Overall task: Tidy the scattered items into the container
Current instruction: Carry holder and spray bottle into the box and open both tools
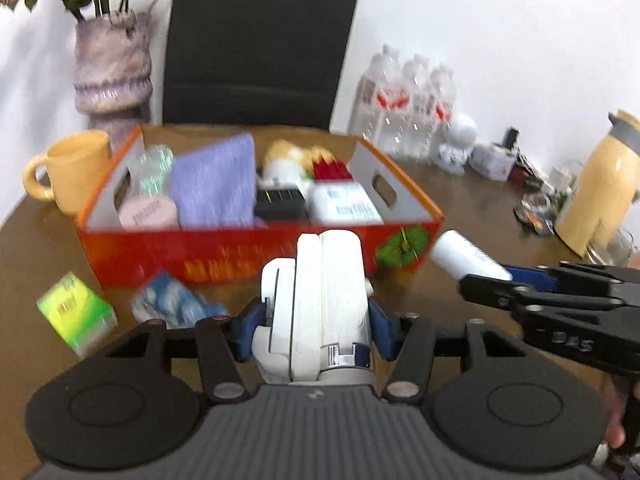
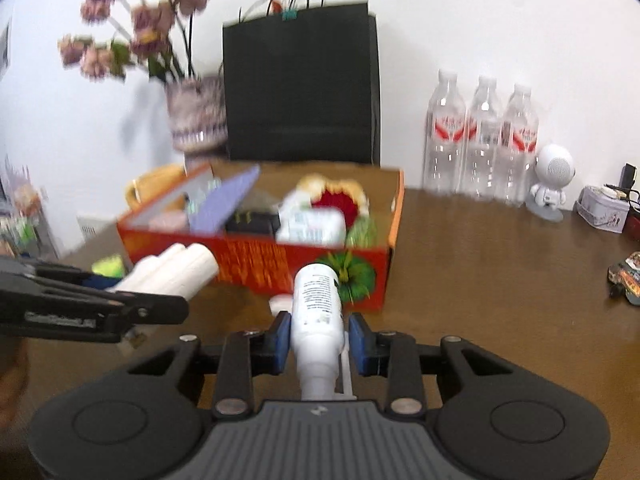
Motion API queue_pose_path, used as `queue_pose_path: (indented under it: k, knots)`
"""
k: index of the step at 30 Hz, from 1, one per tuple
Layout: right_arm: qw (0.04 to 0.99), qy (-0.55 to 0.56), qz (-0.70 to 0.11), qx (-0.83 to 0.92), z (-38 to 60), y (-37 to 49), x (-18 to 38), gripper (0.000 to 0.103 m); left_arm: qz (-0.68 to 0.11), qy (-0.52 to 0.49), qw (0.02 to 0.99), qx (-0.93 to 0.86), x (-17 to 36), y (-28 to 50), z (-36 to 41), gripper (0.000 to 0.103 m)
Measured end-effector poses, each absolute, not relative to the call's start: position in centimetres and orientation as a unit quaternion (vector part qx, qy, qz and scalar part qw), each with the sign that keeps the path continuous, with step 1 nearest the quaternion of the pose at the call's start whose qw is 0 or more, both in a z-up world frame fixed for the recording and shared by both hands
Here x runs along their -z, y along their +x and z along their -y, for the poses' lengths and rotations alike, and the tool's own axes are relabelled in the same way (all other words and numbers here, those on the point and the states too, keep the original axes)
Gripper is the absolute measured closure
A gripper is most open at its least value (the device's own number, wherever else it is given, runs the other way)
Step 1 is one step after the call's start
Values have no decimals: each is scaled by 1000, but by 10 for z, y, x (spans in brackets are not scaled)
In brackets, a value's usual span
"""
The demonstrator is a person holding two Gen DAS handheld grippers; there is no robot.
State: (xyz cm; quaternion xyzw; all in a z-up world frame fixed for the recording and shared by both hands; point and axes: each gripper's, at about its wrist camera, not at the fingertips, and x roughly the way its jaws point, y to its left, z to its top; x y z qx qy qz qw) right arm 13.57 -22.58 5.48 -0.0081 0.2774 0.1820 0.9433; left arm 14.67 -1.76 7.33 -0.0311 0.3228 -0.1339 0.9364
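The red cardboard box (image 1: 240, 256) (image 2: 256, 264) stands mid-table and holds a purple cloth (image 1: 216, 184), a pink tub, a black item and white packets. My left gripper (image 1: 316, 320) is shut on a folded white device (image 1: 328, 300), held above the table just before the box's front wall. My right gripper (image 2: 320, 344) is shut on a white bottle (image 2: 318, 312), which points at the box's front right corner. Each gripper also shows in the other view: the right gripper (image 1: 500, 284) and the left gripper (image 2: 160, 300). A green-yellow box (image 1: 76, 312) and a blue-white packet (image 1: 172, 300) lie in front of the box.
A yellow mug (image 1: 68, 172), a vase of flowers (image 1: 114, 72) and a black paper bag (image 1: 260, 40) stand behind the box. Water bottles (image 2: 480, 140), a white figurine (image 2: 554, 176), a tin (image 2: 604, 208) and a yellow flask (image 1: 600, 184) line the right. A small round cap (image 2: 280, 304) lies before the box.
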Motion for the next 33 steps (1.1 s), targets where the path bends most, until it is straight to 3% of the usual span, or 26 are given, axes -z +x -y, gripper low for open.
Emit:
queue_pose_path:
  k: [12,22,33]
  knots:
    - [949,71,-263,-160,220,235,-107,73,-314,-53,946,60,-106,249,-13,47]
    - [947,85,-276,-142,196,319,-107,73,-300,-25,953,35,-102,312,-20,47]
    - [945,30,-303,-116,172,373,-82,73,-326,-50,942,59,-81,360,-21,47]
